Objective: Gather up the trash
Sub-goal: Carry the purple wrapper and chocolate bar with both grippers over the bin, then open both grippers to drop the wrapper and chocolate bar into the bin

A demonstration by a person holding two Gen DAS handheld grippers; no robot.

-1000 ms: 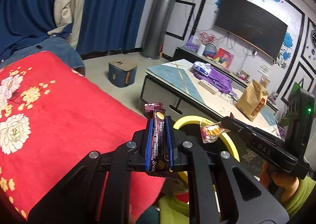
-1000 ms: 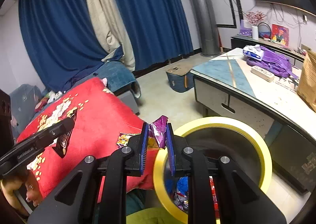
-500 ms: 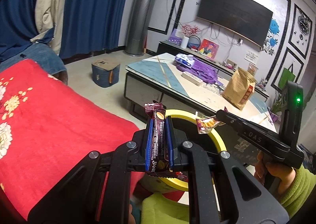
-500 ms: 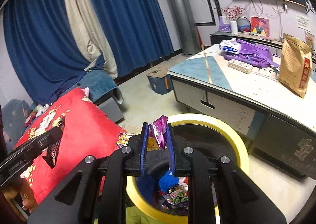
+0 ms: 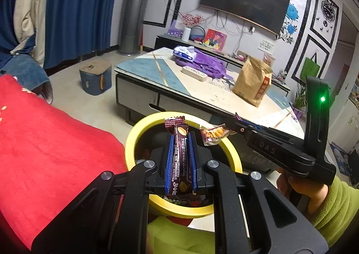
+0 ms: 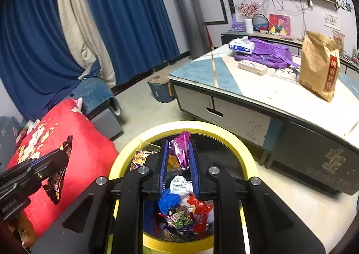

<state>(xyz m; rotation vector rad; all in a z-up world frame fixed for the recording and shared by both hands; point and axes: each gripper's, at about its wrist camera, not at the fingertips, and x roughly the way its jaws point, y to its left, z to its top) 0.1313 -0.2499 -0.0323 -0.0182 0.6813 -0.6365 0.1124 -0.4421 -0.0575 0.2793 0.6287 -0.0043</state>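
My left gripper (image 5: 181,139) is shut on a dark brown snack bar wrapper (image 5: 180,153) and holds it upright over the yellow-rimmed trash bin (image 5: 134,139). My right gripper (image 6: 178,148) holds a purple and orange candy wrapper (image 6: 180,150) over the same bin (image 6: 244,148); its jaws look slightly parted, with the wrapper still between the pads. In the left wrist view the right gripper (image 5: 233,124) shows with the candy wrapper (image 5: 213,134) at its tip. The bin holds several wrappers (image 6: 181,213).
A red flowered blanket (image 5: 56,153) lies left of the bin. A low coffee table (image 6: 246,97) stands behind it with a purple bag (image 6: 264,54) and a brown paper bag (image 6: 318,65). A small blue stool (image 5: 95,77) stands on the floor.
Both grippers have moved from over the red blanket to over the bin opening. The right jaws have parted a little around the candy wrapper.
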